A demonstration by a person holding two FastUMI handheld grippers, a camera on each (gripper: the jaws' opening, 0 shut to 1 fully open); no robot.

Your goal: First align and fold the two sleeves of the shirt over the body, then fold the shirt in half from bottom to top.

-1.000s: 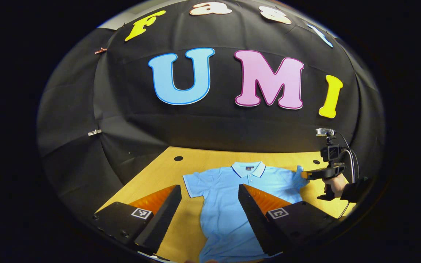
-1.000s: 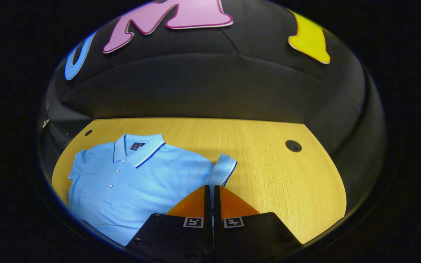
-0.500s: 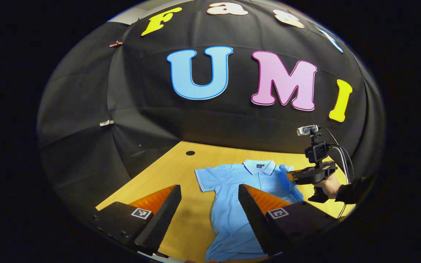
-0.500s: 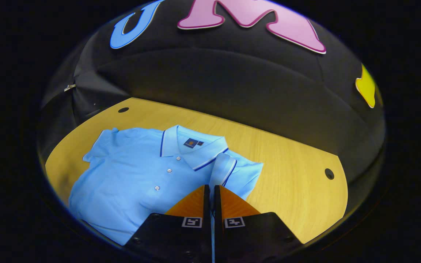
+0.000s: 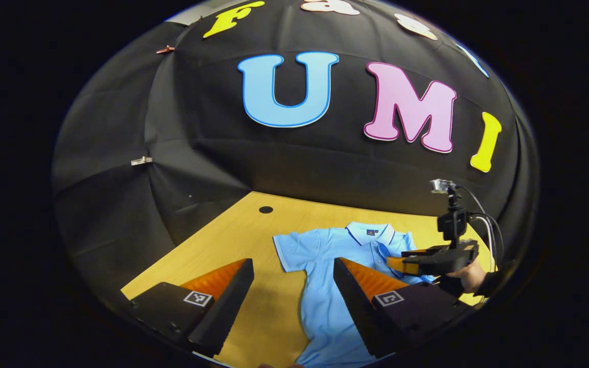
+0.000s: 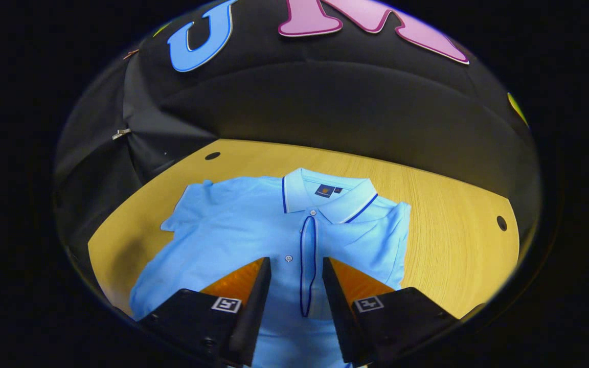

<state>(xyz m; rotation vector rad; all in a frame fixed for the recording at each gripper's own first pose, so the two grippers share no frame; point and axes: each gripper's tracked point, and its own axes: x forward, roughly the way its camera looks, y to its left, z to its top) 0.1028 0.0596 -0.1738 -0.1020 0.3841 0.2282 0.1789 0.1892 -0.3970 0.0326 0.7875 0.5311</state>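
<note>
A light blue polo shirt (image 6: 233, 230) lies face up on the wooden table (image 6: 453, 230), collar toward the wall. Its right sleeve (image 6: 307, 266) is folded over the chest, the dark-trimmed cuff lying along the placket. My right gripper (image 6: 294, 301) hovers open just above that sleeve, which sits loose between the fingers. The other sleeve (image 6: 192, 204) is spread out flat to the left. In the left gripper view the shirt (image 5: 325, 276) lies ahead, and my left gripper (image 5: 292, 301) stands open above the table near the spread sleeve (image 5: 292, 245), holding nothing.
The table has round cable holes at the back left (image 6: 212, 155) and right (image 6: 501, 223). In the left gripper view a person's hand (image 5: 471, 276) holds the right gripper (image 5: 402, 264) over the shirt. Black cloth walls close the table on the far sides.
The right gripper carried the right sleeve leftward over the chest, then opened and let it go. The left gripper stayed open and shifted only slightly.
</note>
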